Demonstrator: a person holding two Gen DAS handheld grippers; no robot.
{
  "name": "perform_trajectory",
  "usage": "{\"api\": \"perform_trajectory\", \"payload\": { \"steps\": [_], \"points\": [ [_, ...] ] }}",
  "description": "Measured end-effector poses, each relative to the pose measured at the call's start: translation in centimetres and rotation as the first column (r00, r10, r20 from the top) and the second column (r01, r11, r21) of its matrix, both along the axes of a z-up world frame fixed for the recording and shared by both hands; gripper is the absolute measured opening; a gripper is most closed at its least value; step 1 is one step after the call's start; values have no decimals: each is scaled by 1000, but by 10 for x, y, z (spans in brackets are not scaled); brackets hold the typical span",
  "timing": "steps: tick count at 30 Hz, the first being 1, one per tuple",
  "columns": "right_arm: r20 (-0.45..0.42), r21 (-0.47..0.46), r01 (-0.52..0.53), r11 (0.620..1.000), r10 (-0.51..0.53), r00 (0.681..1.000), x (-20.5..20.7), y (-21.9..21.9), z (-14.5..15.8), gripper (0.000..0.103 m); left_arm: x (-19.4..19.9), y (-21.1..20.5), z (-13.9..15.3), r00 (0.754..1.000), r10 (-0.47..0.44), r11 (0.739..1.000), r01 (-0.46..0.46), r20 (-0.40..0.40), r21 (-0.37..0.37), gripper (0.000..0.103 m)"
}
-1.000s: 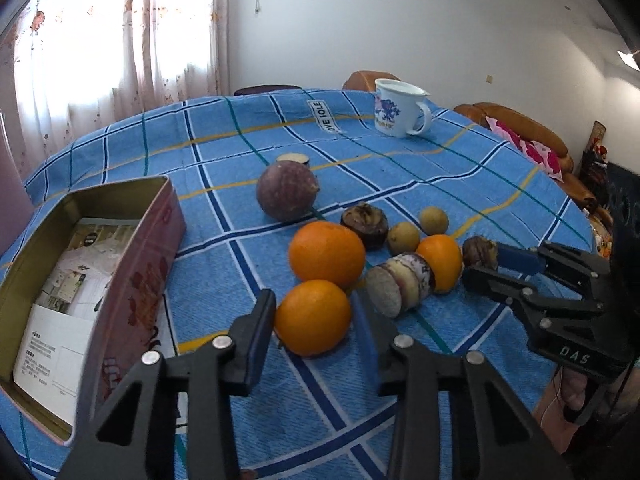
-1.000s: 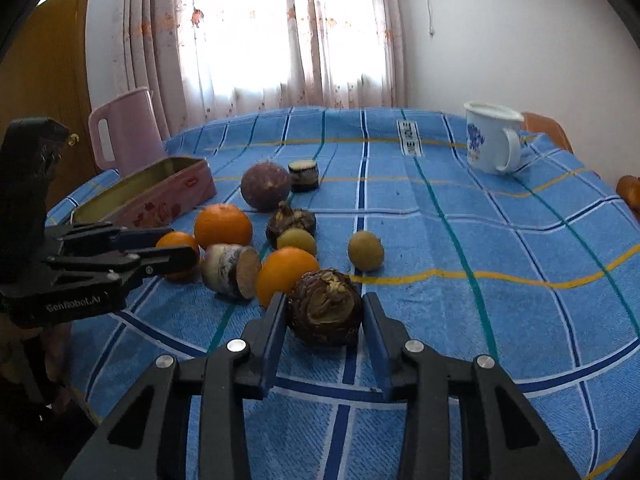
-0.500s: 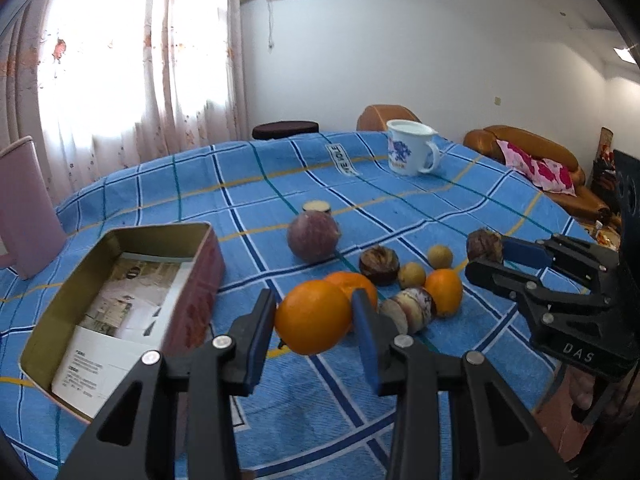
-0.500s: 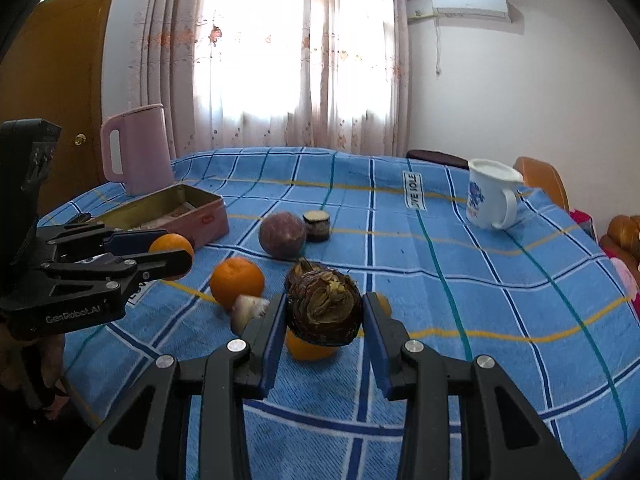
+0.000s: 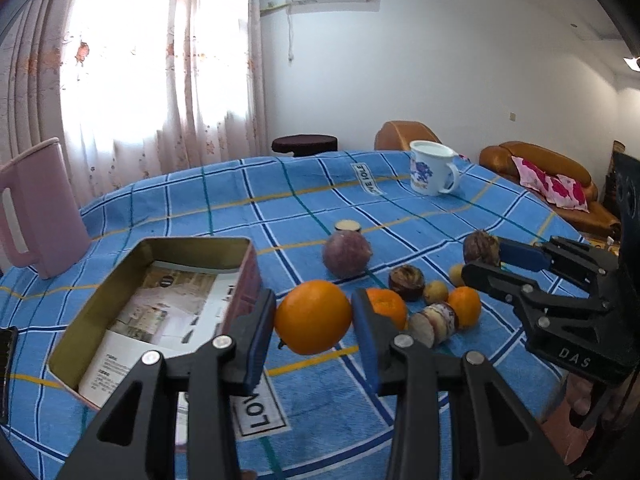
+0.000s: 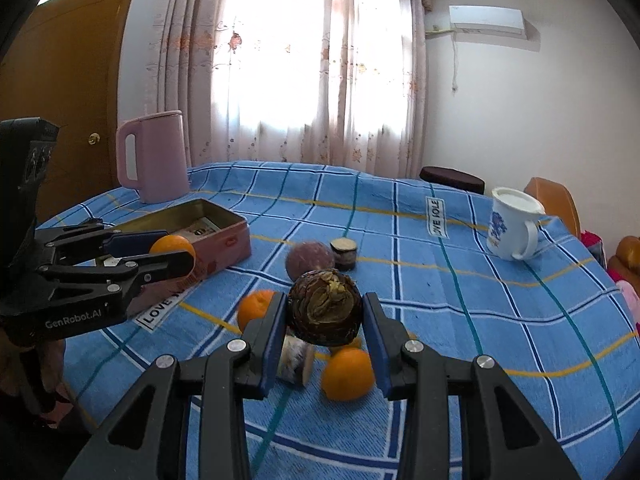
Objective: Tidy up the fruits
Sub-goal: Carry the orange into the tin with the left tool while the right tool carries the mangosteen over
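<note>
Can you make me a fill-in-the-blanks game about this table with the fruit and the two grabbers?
1. The left gripper is shut on an ____.
2. The right gripper holds a ____ fruit.
3. The open tin box has ____ lying inside.
4. The pitcher beside the tin box is ____.

Missing words: orange; brown; paper; pink

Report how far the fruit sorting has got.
Done: nothing yet; the tin holds only paper. In hand: the left tongs are shut on an orange, and the right tongs on a brown fruit, both lifted off the cloth. Left: two oranges, the purple fruit and several smaller pieces on the table.
</note>
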State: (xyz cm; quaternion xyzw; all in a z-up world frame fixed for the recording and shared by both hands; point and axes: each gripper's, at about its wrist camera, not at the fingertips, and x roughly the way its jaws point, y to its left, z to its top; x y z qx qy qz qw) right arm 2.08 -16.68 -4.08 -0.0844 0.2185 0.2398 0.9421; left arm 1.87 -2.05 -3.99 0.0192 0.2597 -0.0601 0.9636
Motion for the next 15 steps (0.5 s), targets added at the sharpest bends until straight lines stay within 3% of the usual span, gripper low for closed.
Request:
{"api": "perform_trajectory", "payload": {
  "steps": [15],
  "points": [
    [42,-13,-94,995,95,995,9,43,21,39,-5,29,9,996,79,997,-79,33,-11,41]
  ]
}}
